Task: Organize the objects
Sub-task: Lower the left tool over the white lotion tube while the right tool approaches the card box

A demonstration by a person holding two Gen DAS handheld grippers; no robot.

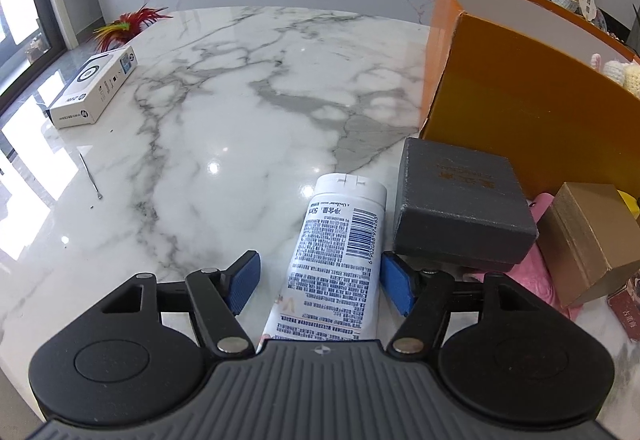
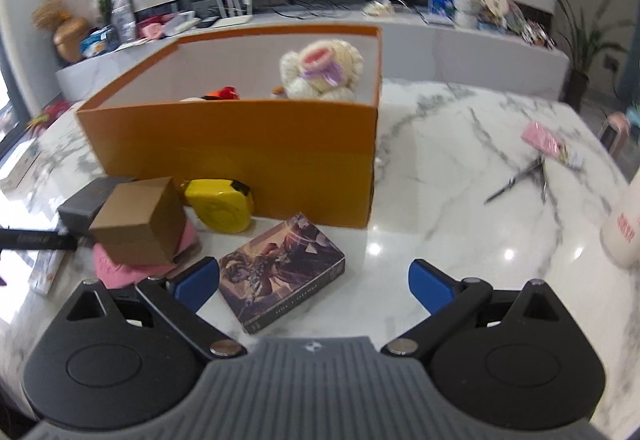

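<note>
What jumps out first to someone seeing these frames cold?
The big orange box in the middle of the marble table, with a crocheted plush toy poking above its rim. Next, the white tube lying between the open fingers of the left hand-held gripper, beside a grey box. The right hand-held gripper is open over an illustrated card box.
</note>
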